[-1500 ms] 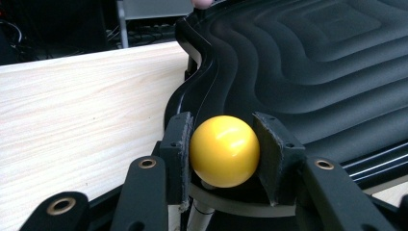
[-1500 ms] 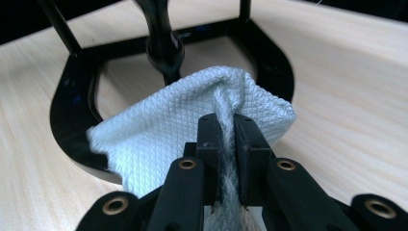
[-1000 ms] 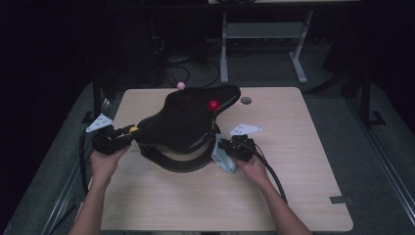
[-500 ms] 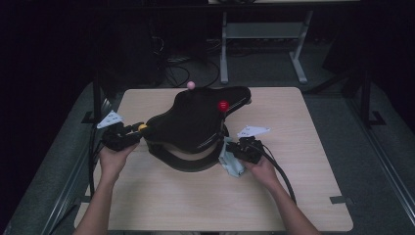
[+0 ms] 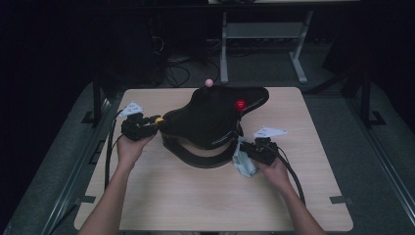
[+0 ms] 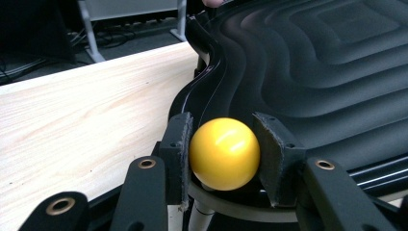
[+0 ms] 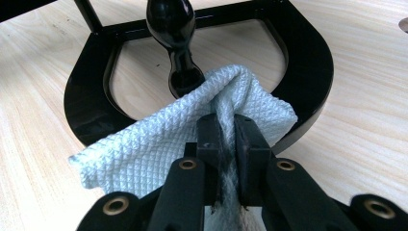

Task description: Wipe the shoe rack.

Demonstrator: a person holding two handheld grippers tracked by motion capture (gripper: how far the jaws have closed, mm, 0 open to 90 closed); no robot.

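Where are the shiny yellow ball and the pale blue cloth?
shiny yellow ball (image 6: 224,154), left gripper view, middle of its front.
pale blue waffle-weave cloth (image 7: 159,144), right gripper view, flat fold at left.

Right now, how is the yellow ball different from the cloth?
The yellow ball is round, hard-looking and shiny; the cloth is soft, crumpled and waffle-textured. The ball is bright yellow; the cloth is pale bluish white. The ball sits on a stem at the edge of the black ridged board; the cloth hangs loose by the board's black stand. Both are pinched between two jaws: the ball by the left hand-held gripper, the cloth by the right hand-held gripper.
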